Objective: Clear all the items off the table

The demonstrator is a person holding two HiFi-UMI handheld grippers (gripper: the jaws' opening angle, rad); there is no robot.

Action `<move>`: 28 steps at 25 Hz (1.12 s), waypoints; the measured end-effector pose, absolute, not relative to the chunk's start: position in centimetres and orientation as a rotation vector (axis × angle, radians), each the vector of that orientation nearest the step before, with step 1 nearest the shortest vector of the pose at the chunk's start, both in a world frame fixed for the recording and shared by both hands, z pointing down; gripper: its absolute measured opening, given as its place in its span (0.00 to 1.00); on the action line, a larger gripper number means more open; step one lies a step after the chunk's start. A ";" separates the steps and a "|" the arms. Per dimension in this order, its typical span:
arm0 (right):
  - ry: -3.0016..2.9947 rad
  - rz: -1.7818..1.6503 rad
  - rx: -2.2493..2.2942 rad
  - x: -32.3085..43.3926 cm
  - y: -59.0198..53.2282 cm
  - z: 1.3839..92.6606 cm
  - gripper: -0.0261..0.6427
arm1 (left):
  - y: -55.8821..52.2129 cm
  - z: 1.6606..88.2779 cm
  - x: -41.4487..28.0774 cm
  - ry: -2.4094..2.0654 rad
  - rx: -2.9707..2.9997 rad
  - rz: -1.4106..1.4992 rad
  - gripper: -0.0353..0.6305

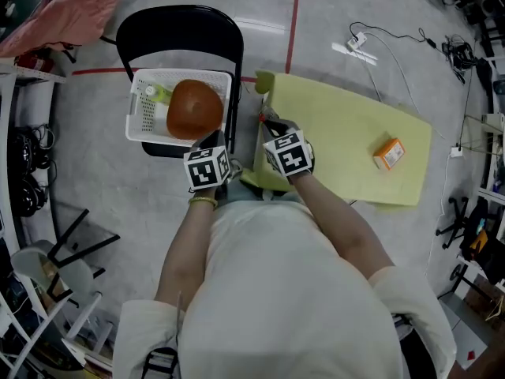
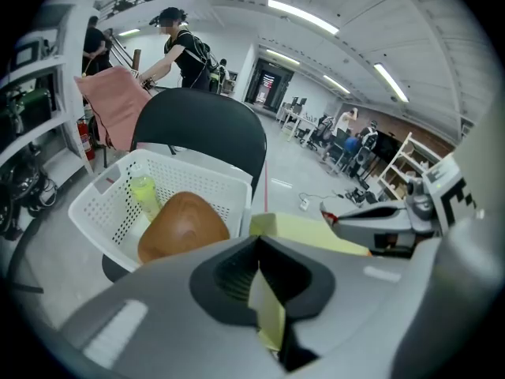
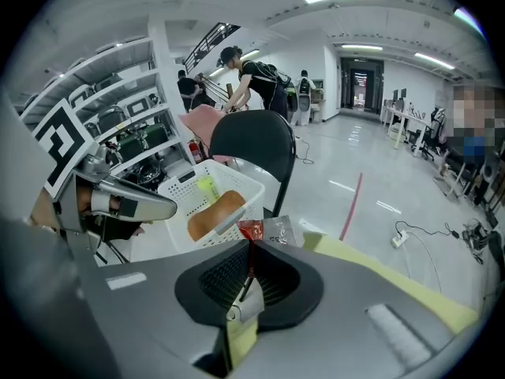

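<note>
A yellow cloth covers the table, with an orange box lying on its right part. Both grippers are at the cloth's left edge. My left gripper is shut on a fold of the yellow cloth. My right gripper is shut on a red and silver packet, and a strip of yellow cloth is caught lower in its jaws too. To the left, a white basket rests on a black chair and holds a brown rounded object and a green bottle.
Red tape lines cross the grey floor. A white power strip with cables lies beyond the table. Shelving and black cables stand at the left, and pink fabric hangs at the top left. People stand far off in the gripper views.
</note>
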State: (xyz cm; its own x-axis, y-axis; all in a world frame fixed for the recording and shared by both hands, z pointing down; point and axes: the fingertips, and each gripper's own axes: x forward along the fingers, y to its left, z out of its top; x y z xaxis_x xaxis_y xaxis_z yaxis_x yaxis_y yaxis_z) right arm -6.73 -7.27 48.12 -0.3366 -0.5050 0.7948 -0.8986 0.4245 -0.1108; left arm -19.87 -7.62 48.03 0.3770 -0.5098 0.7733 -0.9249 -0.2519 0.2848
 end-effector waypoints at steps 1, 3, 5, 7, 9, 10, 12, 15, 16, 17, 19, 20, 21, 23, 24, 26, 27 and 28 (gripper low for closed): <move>-1.996 0.722 1.166 -7.5 -7.5 48.2 0.06 | -7.7 48.1 -20.6 -1.252 1.888 0.707 0.07; -2.010 0.712 1.130 -9.1 -8.0 48.5 0.06 | -7.9 48.3 -22.0 -1.277 1.865 0.698 0.07; -2.020 0.702 1.098 -10.6 -8.6 48.7 0.06 | -8.1 48.5 -23.4 -1.299 1.843 0.688 0.07; -2.030 0.694 1.073 -11.9 -9.1 48.9 0.06 | -8.3 48.7 -24.6 -1.317 1.824 0.677 0.07; -2.039 0.684 1.049 -13.0 -9.5 49.1 0.06 | -8.4 48.9 -25.6 -1.332 1.807 0.668 0.07; -2.042 0.680 1.036 -13.5 -9.6 49.3 0.06 | -8.3 49.1 -26.1 -1.339 1.798 0.664 0.07; -2.047 0.674 1.010 -14.6 -9.9 49.6 0.06 | -8.2 49.4 -27.0 -1.350 1.778 0.655 0.07; -2.054 0.669 0.974 -16.3 -10.3 49.9 0.06 | -8.3 49.9 -28.3 -1.364 1.750 0.642 0.07; -2.056 0.668 0.962 -16.8 -10.5 50.0 0.06 | -8.3 50.0 -28.8 -1.369 1.743 0.641 0.07; -2.058 0.667 0.950 -17.4 -10.6 50.2 0.06 | -8.4 50.2 -29.2 -1.373 1.736 0.640 0.07; -2.063 0.666 0.929 -18.3 -10.8 50.7 0.06 | -8.5 50.5 -29.9 -1.383 1.720 0.637 0.07; -2.064 0.666 0.919 -18.8 -10.9 50.9 0.06 | -8.6 50.6 -30.2 -1.387 1.712 0.633 0.07; -2.064 0.666 0.907 -19.2 -11.0 51.1 0.06 | -8.7 50.7 -30.5 -1.391 1.706 0.628 0.07; -2.063 0.665 0.882 -20.2 -11.1 51.6 0.06 | -8.9 50.9 -31.1 -1.399 1.696 0.620 0.07; -2.063 0.665 0.870 -20.7 -11.1 52.0 0.06 | -9.0 51.1 -31.5 -1.403 1.691 0.618 0.07; -2.058 0.664 0.850 -21.6 -11.3 52.4 0.06 | -9.1 51.4 -32.0 -1.407 1.679 0.612 0.07; -2.057 0.664 0.842 -22.0 -11.4 52.6 0.06 | -9.2 51.6 -32.3 -1.408 1.673 0.609 0.07; -2.056 0.664 0.836 -22.4 -11.5 52.9 0.06 | -9.3 51.7 -32.6 -1.410 1.667 0.606 0.07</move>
